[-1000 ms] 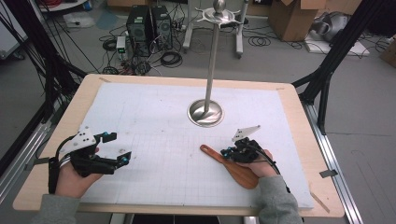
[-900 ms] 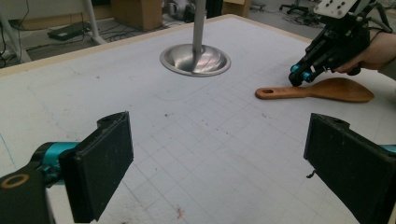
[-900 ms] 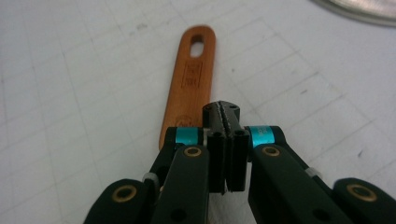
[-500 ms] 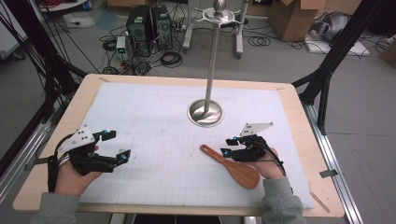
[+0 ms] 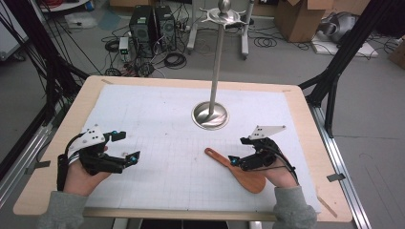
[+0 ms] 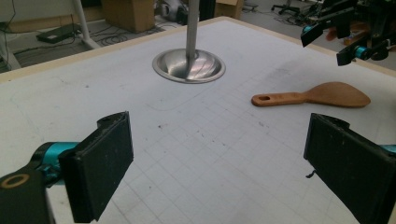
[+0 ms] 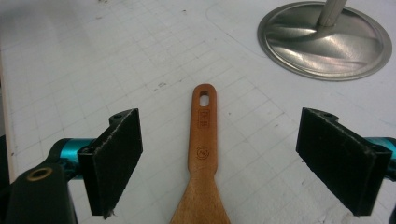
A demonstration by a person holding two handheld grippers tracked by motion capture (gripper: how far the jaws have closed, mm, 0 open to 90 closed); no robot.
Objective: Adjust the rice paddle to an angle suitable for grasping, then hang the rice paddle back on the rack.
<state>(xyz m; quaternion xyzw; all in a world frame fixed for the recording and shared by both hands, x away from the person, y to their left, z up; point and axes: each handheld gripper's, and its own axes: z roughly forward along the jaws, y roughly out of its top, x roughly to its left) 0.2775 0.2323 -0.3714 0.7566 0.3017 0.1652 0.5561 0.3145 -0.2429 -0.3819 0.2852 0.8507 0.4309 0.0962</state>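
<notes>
High view: a wooden spatula [image 5: 237,171] lies flat on the white gridded mat [image 5: 157,119] toward the person's right, its broad rounded blade nearest the table edge and its narrow handle angled toward the centre. In the right gripper view the handle shows smooth reddish-brown grain, a slotted hanging hole at its tip and small stamped marks below it. The right gripper [image 5: 235,161] hangs just above the blade; its jaws have just been opening and now stand wide apart, the flat black pads either side of the handle without touching it. The left gripper [image 5: 127,146] sits well apart on the mat's left side, jaws spread with nothing between them. A polished metal stand [image 5: 210,114], with a domed round base and slim upright pole, rises near the mat's centre, beyond the handle tip. The table rim [image 5: 86,102] is pale wood. Nothing lies between either gripper and the spatula.
</notes>
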